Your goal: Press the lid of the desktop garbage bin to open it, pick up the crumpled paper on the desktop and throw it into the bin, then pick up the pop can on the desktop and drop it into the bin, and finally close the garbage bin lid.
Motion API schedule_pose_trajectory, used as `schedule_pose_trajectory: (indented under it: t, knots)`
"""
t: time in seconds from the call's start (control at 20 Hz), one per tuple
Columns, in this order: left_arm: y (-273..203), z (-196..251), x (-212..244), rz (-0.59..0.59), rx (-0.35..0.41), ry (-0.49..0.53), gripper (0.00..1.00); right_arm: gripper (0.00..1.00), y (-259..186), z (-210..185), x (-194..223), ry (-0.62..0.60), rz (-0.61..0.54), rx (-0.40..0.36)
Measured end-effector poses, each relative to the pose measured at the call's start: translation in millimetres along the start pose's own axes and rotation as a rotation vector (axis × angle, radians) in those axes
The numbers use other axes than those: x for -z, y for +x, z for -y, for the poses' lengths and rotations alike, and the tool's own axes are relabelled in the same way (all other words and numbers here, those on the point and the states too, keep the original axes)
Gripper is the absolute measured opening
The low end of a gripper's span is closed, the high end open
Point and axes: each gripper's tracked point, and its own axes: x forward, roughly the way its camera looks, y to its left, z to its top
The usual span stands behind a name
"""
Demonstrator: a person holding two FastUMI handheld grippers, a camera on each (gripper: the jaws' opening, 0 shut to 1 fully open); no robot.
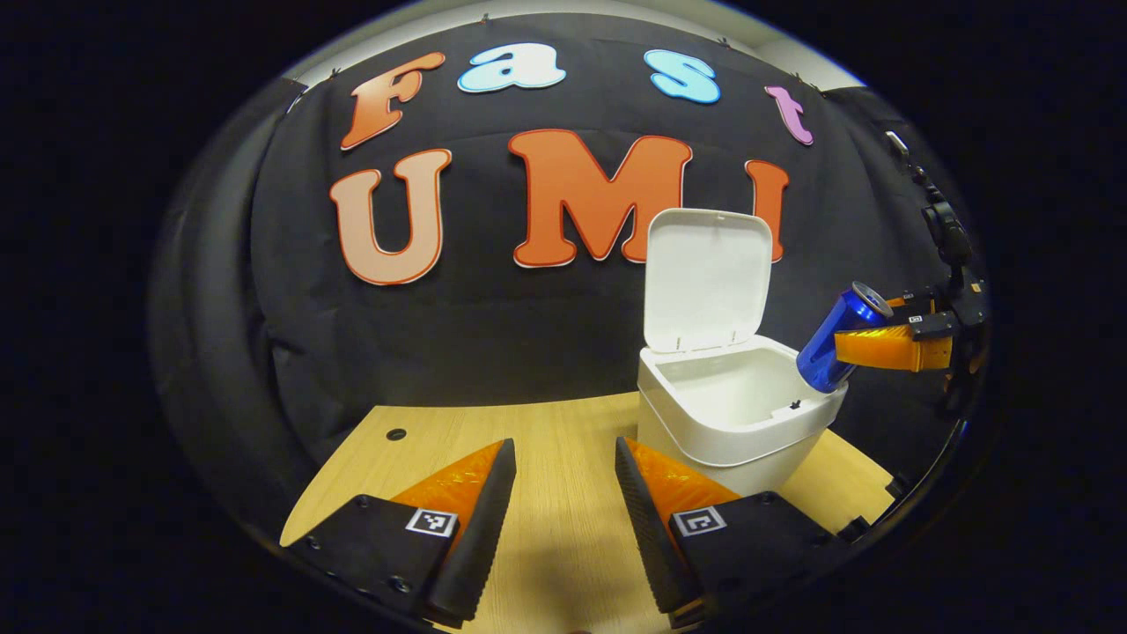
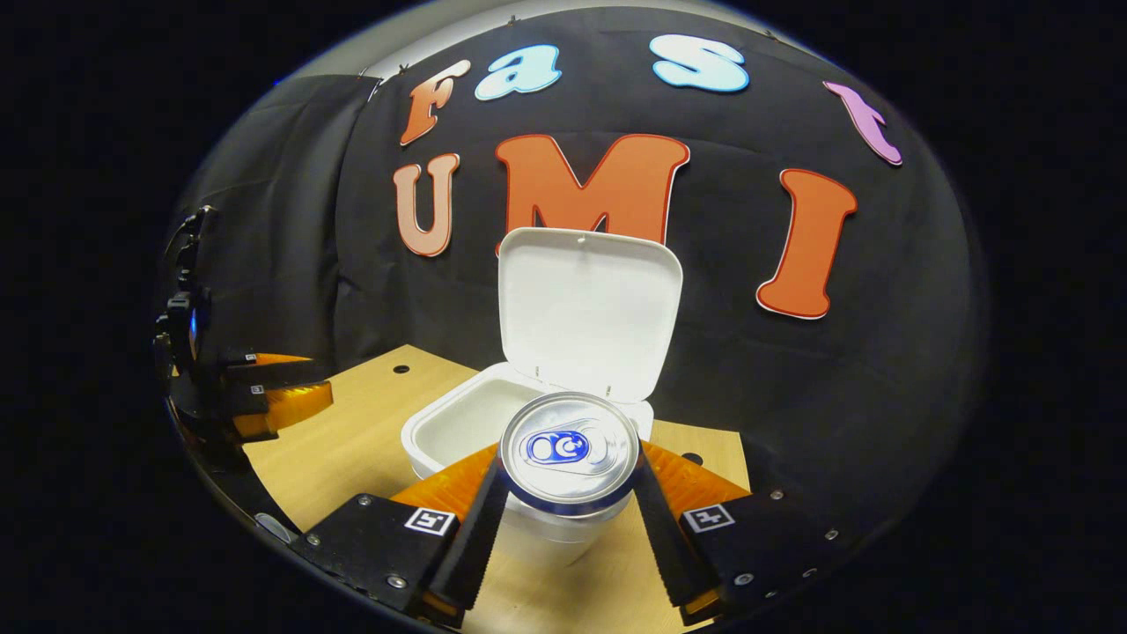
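- A light wood-grain counter (image 1: 563, 423) runs up to the wall.
- A small dark round hole (image 1: 396, 434) sits near its far left corner.
- Black cloth wall (image 1: 493, 335), creased, hangs behind it.

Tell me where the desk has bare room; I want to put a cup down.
The bare patch is the desk between the bin and the desk's far corner with the small hole, ahead of the open left tool. It is crowded at the bin's mouth, where the right tool holds the can tilted over the rim below the raised lid.
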Motion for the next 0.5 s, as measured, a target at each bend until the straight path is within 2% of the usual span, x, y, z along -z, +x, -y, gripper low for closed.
schedule_pose_trajectory:
  t: [0.25,0.5]
  knots:
    - [-4,-23,16,-0.032,-0.057,-0.001,0.74,0.79,17,-2,14,-0.019,-0.059,-0.019]
    - [-1,-28,28,-0.063,-0.066,-0.055,0.74,0.79,26,0,28,-0.045,-0.114,-0.010]
